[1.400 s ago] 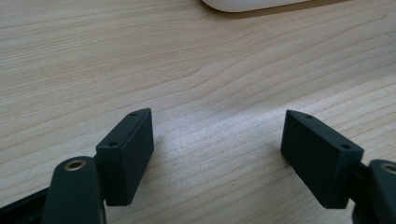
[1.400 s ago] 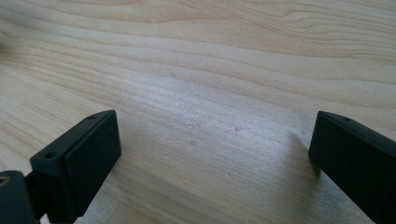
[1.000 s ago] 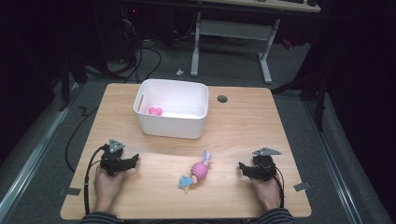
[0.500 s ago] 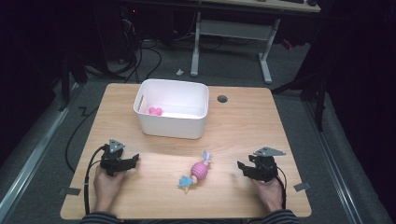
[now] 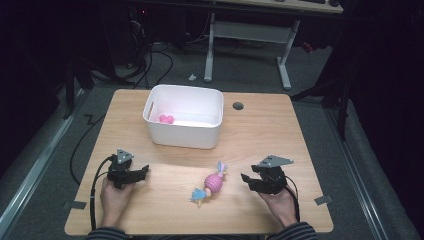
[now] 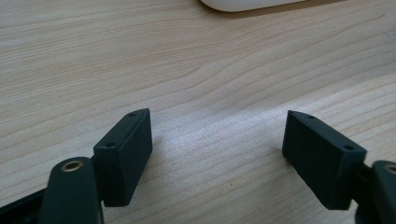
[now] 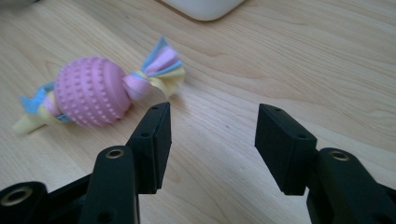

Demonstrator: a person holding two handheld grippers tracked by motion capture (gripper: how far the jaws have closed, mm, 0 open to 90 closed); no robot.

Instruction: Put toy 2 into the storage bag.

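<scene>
Pink and bumpy, the toy [image 7: 91, 91] lies on the desk [image 5: 260, 130], just ahead and to the left of the right fingers [image 7: 152, 140], not between them. These fingers have just been closing a little on nothing, and are apart. Going straight on, they could miss the toy or roll it away. The left fingers [image 6: 126, 149] are spread wide and hold nothing. The white tub [image 5: 185, 117] stands well past them, with bare desk between.
</scene>
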